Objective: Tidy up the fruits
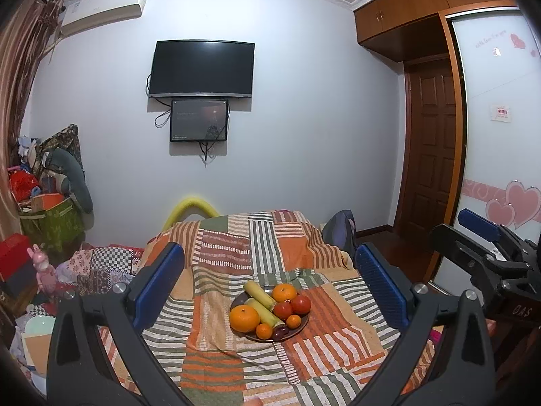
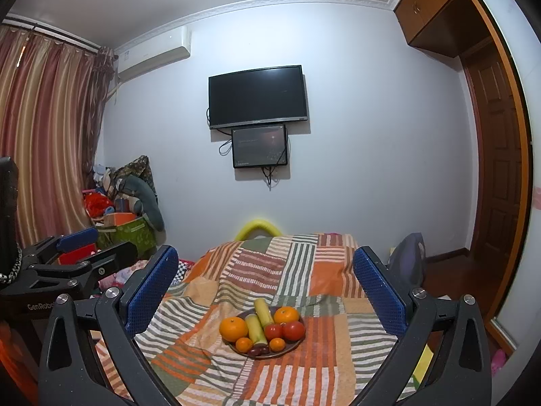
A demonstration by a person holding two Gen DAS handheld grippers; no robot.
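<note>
Fruits sit heaped on a dark plate (image 1: 302,330) in the middle of a bed covered by a striped patchwork blanket (image 1: 236,247). Beyond the foot of the bed a yellow foam arch (image 1: 189,204) pokes up, and a television (image 1: 202,69) hangs on the pale wall with a smaller screen (image 1: 198,120) just under it. Bags and boxes (image 1: 50,203) crowd the left corner below the curtain (image 2: 44,128); a wooden door (image 1: 431,142) stands to the right.

Nothing lies between the tongs and the plate. Left tongs (image 1: 268,284) and right tongs (image 2: 265,287) both hover wide apart, holding nothing.

On the plate: two large oranges (image 1: 244,318), two pale yellow-green stalks, perhaps sugarcane (image 1: 258,296), two red tomatoes (image 1: 301,304), two small tangerines (image 1: 263,331), and something dark purple (image 1: 280,332) at the near rim.
</note>
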